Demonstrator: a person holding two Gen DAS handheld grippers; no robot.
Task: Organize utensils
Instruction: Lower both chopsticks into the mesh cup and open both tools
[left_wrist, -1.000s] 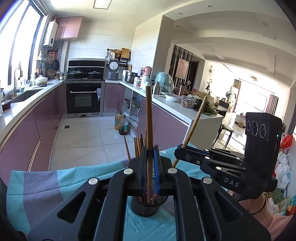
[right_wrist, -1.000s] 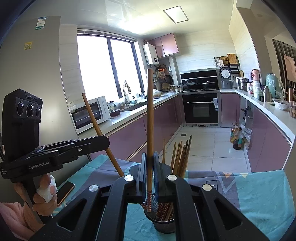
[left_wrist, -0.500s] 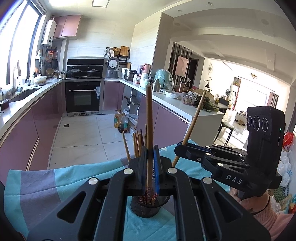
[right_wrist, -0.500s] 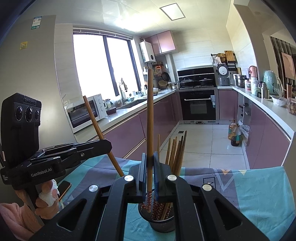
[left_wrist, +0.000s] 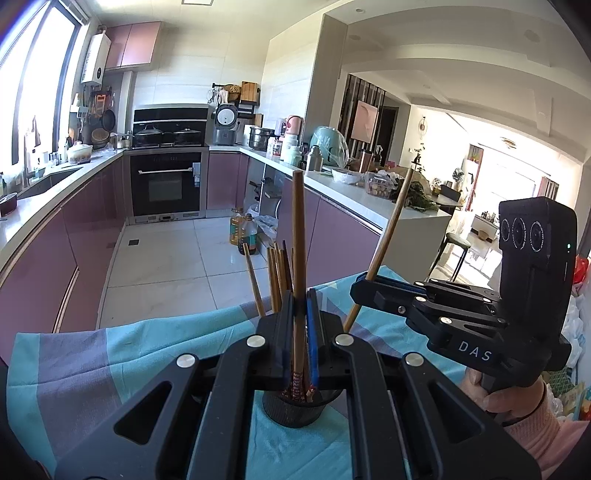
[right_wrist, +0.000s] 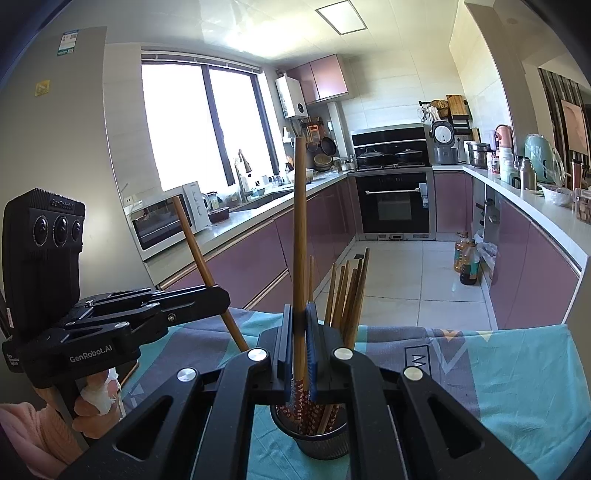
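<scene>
Kitchen with mauve cabinets (left_wrist: 44, 258), oven (left_wrist: 166, 182) at the far end. Teal and grey cloth (left_wrist: 110, 354) beneath both claws. Left gripper (left_wrist: 300, 325): closed tight on one upright chopstick (left_wrist: 298, 258), lower end inside the dark holder (left_wrist: 291, 410) directly below. Right gripper (right_wrist: 300, 332): likewise clamped on its own chopstick (right_wrist: 299, 236) over the same holder. Loose chopsticks (right_wrist: 347, 295) stand in the holder, just beyond the fingertips.

A microwave (right_wrist: 166, 218) sits on the counter; oil bottles (left_wrist: 243, 230) stand on the floor.
</scene>
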